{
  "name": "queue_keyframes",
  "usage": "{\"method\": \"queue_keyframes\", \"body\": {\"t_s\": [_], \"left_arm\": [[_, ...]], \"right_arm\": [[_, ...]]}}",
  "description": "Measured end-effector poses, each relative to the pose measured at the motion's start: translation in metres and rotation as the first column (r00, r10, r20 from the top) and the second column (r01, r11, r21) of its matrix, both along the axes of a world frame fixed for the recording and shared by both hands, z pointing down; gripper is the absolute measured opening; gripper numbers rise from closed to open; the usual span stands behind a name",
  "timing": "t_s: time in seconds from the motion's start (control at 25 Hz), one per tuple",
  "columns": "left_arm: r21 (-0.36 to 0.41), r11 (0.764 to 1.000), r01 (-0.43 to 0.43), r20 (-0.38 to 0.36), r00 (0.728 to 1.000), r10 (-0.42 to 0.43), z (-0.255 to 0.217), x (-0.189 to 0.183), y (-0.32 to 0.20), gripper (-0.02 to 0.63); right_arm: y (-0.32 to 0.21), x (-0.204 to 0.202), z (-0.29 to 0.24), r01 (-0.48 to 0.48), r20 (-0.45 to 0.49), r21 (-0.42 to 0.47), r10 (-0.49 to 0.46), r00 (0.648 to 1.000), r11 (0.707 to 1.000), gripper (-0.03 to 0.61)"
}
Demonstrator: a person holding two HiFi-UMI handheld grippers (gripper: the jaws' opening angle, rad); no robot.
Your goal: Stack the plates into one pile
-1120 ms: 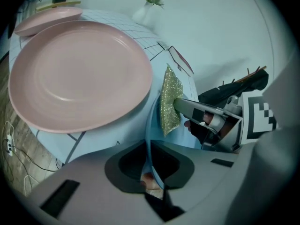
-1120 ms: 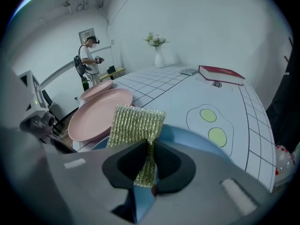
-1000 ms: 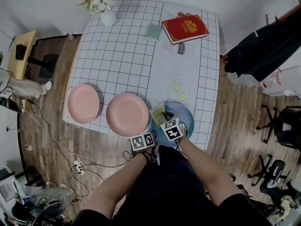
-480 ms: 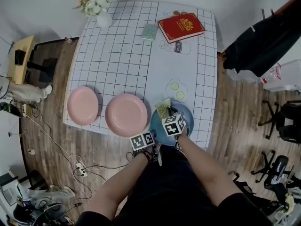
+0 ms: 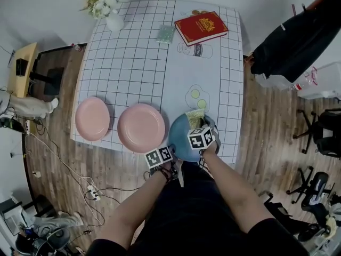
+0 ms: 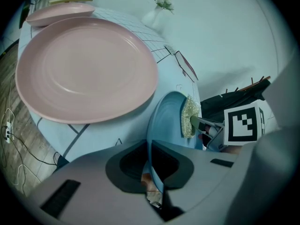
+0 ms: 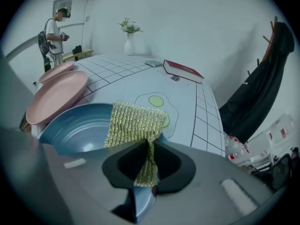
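Now, left gripper (image 6: 151, 161) fingers just been closing on the blue plate (image 5: 181, 137) rim at the tabletop (image 5: 138, 63) near edge, right gripper (image 7: 151, 165) fingers pinching a gold scrub cloth (image 7: 136, 123), big pink plate (image 5: 141, 127) just beside, lots of bare room farther back.

Head view looks down; gripper views, close, share blue plate (image 7: 79, 125).

Three plates in all: two pink ones, the left pink plate (image 5: 92, 118) and the middle pink plate (image 5: 141, 127), plus one blue plate (image 5: 180, 135). One gold scouring pad (image 5: 194, 117), one red book (image 5: 201, 28), one vase of flowers (image 5: 113, 21), one small green mat (image 5: 165, 33). Two hand-held grippers — the left hand-held gripper (image 5: 169, 150) and the right hand-held gripper (image 5: 197, 127). One tabletop (image 5: 138, 68), one dark coat (image 5: 290, 41), one person (image 7: 54, 34) in the background
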State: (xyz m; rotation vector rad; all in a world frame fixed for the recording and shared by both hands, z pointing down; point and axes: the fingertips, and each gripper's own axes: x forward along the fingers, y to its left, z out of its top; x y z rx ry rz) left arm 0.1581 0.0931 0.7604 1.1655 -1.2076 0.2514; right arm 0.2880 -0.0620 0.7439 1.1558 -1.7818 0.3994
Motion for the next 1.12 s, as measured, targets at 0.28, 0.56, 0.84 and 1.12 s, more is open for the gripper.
{"method": "queue_keyframes", "body": {"t_s": [0.28,0.56,0.84,1.12], "left_arm": [[0.002,1.0,0.008,0.001,1.0,-0.008,0.001,-0.001,0.0,0.011],[-0.001,1.0,0.002,0.005,1.0,-0.002,0.0,-0.001,0.0,0.011],[-0.011,1.0,-0.012,0.007,1.0,0.012,0.001,-0.001,0.0,0.011],[-0.01,0.998,-0.058,0.018,0.998,0.058,0.0,0.0,0.0,0.012]], "right_arm": [[0.012,0.03,0.001,-0.096,-0.056,-0.016,0.095,0.994,0.995,0.055],[0.027,0.049,0.0,-0.152,-0.062,-0.019,0.15,0.987,0.988,0.055],[0.034,0.054,0.0,-0.181,-0.045,-0.035,0.18,0.983,0.983,0.055],[0.032,0.054,0.0,-0.197,-0.014,-0.043,0.197,0.98,0.979,0.055]]}}
